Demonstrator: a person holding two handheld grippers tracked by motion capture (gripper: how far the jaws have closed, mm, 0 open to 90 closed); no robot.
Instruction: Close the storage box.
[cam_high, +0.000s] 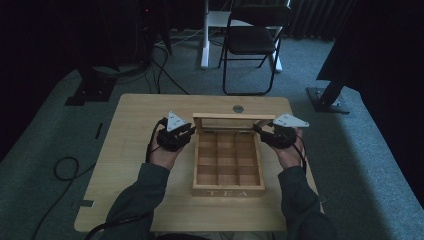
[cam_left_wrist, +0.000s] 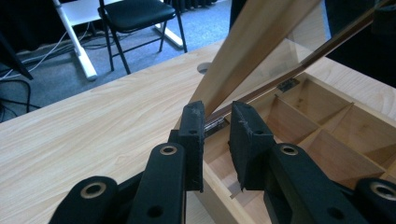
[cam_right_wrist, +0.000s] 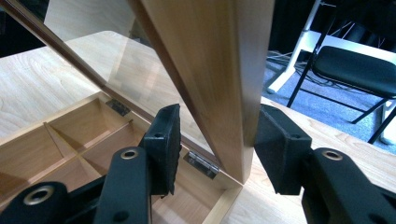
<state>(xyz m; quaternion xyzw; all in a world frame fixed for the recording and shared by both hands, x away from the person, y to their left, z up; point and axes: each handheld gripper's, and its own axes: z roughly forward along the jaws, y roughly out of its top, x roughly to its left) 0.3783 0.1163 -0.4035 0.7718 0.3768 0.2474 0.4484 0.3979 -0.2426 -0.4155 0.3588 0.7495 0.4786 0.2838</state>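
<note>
Nearest the person, the front wall of the light wooden tea box with nine square compartments (cam_high: 228, 191) shows the letters TEA; the box sits in the middle of the pale wooden table (cam_high: 130, 150), its compartments bare. At its back left corner the left gripper (cam_high: 189, 131) has its black jaws drawn close together on the lower edge of the raised glass-paned wooden lid (cam_high: 234, 120), just above the hinge; the left gripper view shows the frame's corner (cam_left_wrist: 219, 100) caught in the narrow gap. At the back right corner the right gripper (cam_high: 260, 131) straddles the lid's side rail (cam_right_wrist: 219, 93) with jaws partly open, one pad standing clear of the wood on the inner side. Beyond the lid lies a round grey cable port (cam_high: 238, 108), and farther off on the grey carpet stands a black folding chair (cam_high: 252, 40).
</note>
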